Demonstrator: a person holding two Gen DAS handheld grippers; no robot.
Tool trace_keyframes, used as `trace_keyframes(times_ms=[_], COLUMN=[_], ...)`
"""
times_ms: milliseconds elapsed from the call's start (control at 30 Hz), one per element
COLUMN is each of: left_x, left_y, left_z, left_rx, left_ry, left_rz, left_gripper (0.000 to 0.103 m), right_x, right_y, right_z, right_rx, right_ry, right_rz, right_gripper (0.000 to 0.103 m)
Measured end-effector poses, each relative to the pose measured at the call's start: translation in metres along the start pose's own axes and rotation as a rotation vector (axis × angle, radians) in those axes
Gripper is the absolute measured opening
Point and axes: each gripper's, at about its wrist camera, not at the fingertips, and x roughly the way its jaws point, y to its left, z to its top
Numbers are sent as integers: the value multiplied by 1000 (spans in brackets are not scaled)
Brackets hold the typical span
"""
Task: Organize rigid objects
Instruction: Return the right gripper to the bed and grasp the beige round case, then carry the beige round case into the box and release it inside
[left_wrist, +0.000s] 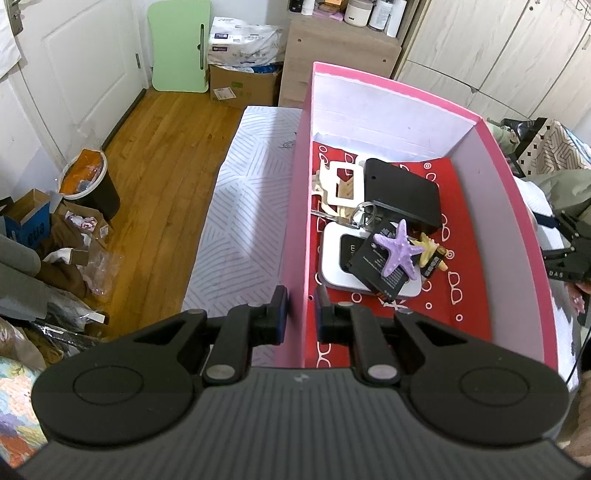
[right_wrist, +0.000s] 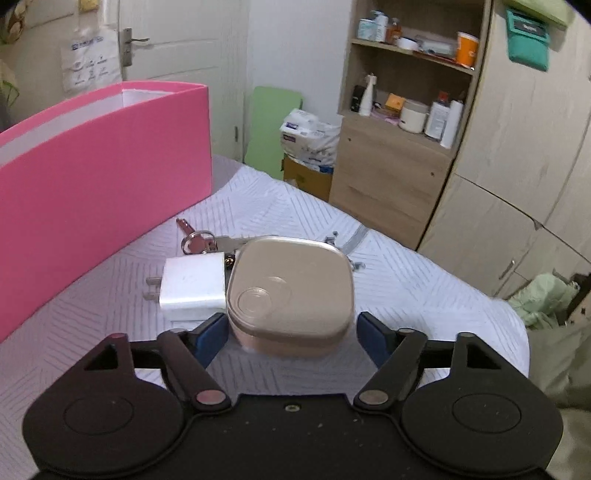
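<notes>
My left gripper (left_wrist: 301, 314) is shut on the left wall of the pink box (left_wrist: 295, 206), one finger outside and one inside. The box holds a black case (left_wrist: 402, 192), a white frame (left_wrist: 341, 181), a purple starfish (left_wrist: 399, 251), a yellow starfish (left_wrist: 430, 242), a white device (left_wrist: 334, 266) and a key ring (left_wrist: 364, 216). In the right wrist view my right gripper (right_wrist: 291, 330) is open, its fingers on either side of a beige rounded case (right_wrist: 291, 286) on the bed. A white charger (right_wrist: 192, 286) and keys (right_wrist: 199, 240) lie beside it. The pink box (right_wrist: 92, 192) stands at left.
The bed has a white patterned cover (right_wrist: 388, 280). A wooden shelf unit (right_wrist: 399, 147) and wardrobe (right_wrist: 517, 166) stand beyond it. On the wooden floor left of the bed sit a bin (left_wrist: 86, 177), cardboard boxes (left_wrist: 240, 83) and clutter. The other gripper shows at the right edge (left_wrist: 570, 251).
</notes>
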Motion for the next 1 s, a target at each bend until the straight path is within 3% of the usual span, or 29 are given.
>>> trace_keyframes(times_ms=[133, 233, 333, 467, 533, 700, 1000], left_x=[0, -1, -2, -2, -2, -3, -3], left_y=[1, 2, 2, 4, 4, 6, 5], left_z=[-3, -5, -4, -4, -4, -5, -6], left_rx=[-20, -21, -15, -20, -27, -32, -30], left_ry=[-14, -19, -21, -23, -25, -29, -29], left_rz=[-10, -15, -12, -18, -21, -23, -21], left_gripper=[14, 14, 15, 15, 15, 15, 15], right_x=[10, 15, 15, 11, 8, 2, -12], right_y=[-6, -14, -9, -1, 1, 3, -10], right_z=[7, 2, -2, -6, -7, -7, -13], right_rx=[20, 128, 174, 199, 200, 240, 505], right_ry=[-5, -13, -41, -55, -63, -46, -60], right_rz=[21, 33, -13, -47, -47, -58, 113], right_gripper=[84, 88, 88, 85, 78, 78, 78])
